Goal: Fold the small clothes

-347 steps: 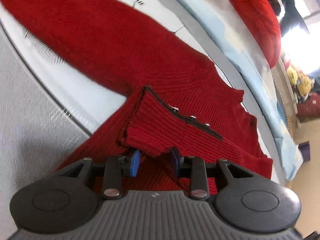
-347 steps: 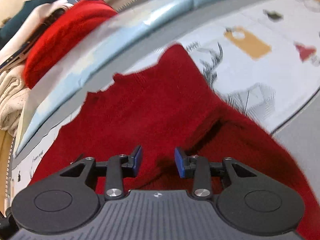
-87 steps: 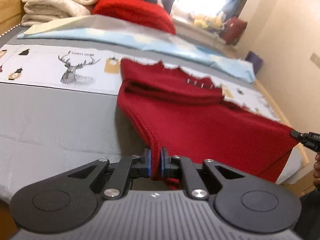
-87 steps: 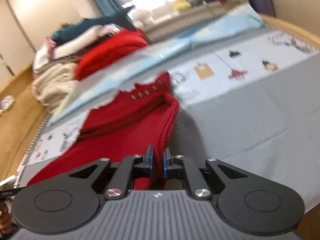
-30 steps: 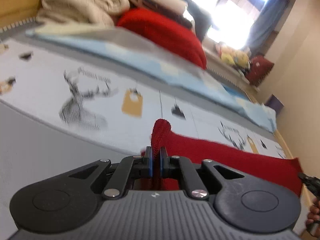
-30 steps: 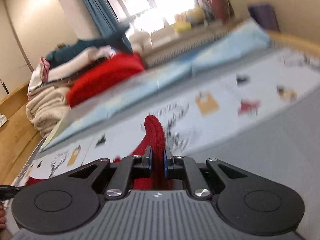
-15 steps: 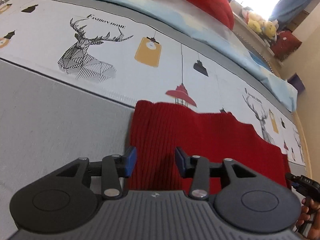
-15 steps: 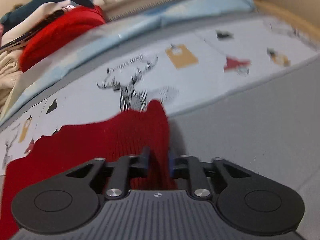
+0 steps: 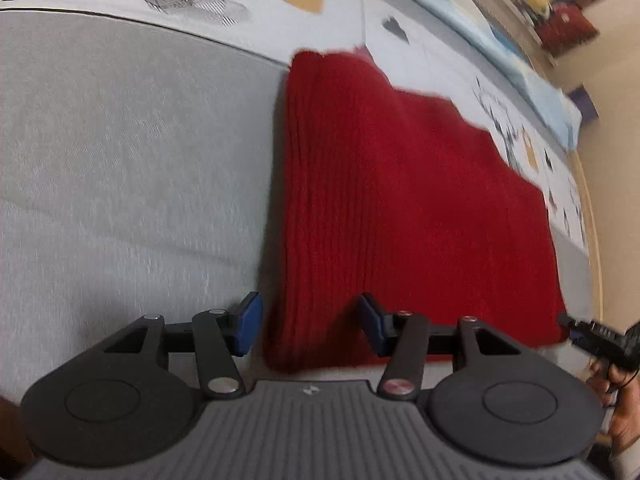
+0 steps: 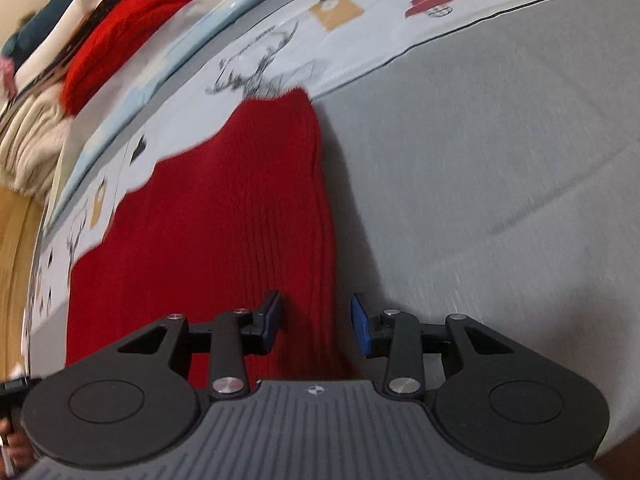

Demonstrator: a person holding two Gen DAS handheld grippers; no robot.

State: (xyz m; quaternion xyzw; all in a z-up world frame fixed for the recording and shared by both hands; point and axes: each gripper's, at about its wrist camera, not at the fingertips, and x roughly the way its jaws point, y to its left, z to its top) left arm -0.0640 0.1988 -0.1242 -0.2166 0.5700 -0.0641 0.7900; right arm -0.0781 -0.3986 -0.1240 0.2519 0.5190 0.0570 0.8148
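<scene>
I see the bed [image 9: 120, 152] spread with its grey and printed cover, and on it the red knit sweater [image 9: 400, 200] lies folded flat into a rectangle. This fold looks finished; next I judge it needs another fold or moving aside to the stack of clothes [image 10: 80, 40]. The left tongs [image 9: 310, 326] and right tongs [image 10: 316, 326] straddle the near corners, pads clear of the knit. A second ago both pinched raised cloth; their jaws have just been opening, and the sweater has dropped.
</scene>
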